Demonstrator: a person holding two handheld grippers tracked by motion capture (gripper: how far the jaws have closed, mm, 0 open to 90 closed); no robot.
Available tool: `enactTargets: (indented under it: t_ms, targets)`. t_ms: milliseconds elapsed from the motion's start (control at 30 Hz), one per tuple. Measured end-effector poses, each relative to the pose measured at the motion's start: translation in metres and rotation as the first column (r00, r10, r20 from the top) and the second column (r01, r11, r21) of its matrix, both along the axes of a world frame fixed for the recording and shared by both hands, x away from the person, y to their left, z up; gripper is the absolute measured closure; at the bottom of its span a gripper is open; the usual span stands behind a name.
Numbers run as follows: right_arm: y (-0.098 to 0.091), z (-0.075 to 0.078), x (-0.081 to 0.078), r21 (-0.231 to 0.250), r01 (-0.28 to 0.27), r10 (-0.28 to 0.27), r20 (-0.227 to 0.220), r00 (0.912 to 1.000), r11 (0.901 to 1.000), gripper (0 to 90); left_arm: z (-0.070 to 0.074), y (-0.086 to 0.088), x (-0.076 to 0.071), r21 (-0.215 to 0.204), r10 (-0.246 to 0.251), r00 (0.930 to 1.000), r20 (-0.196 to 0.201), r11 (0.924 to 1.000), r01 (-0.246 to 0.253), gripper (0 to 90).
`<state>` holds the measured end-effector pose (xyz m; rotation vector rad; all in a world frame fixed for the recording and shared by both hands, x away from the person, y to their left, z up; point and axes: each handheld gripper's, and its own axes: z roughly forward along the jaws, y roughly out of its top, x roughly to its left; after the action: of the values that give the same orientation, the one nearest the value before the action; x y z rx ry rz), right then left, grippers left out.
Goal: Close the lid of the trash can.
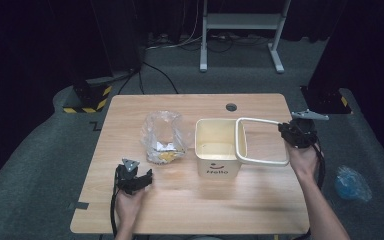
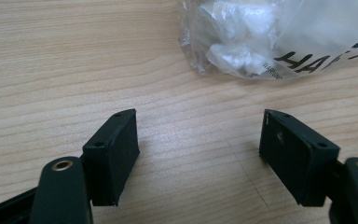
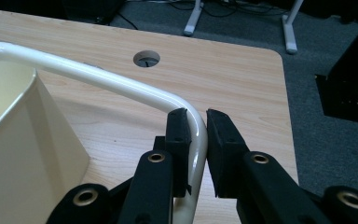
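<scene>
Two black grippers work around a cream bin (image 1: 218, 150) standing on a wooden table (image 1: 190, 210). Right of the bin, the right gripper (image 3: 196, 122) pinches the bin's white frame (image 3: 98, 77), which sticks out sideways from the rim. Left of the bin, past a clear plastic bag (image 1: 163, 137), the left gripper (image 2: 199, 140) rests spread wide over bare wood.

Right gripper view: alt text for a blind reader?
The right claw is shut on the bin's cream frame at its bent corner. The cream bin stands at left on a wooden table, which has a round hole.
</scene>
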<state>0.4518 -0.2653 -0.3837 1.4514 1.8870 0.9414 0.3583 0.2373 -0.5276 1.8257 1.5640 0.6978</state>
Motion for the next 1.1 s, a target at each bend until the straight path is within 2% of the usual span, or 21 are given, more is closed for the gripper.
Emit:
enactTargets:
  t_ms: [633,1100]
  targets:
    - [0.021,0.0,0.008,-0.01,-0.034,0.034,-0.006,0.9994,0.9994,79.5,0.0,0.0,0.0,0.0,0.0,1.0,0.0,1.0,0.0,28.1]
    - [0.029,0.001,0.01,-0.016,-0.047,0.047,-0.004,0.9989,0.9987,79.5,0.0,0.0,0.0,0.0,0.0,1.0,0.0,1.0,0.0,28.2]
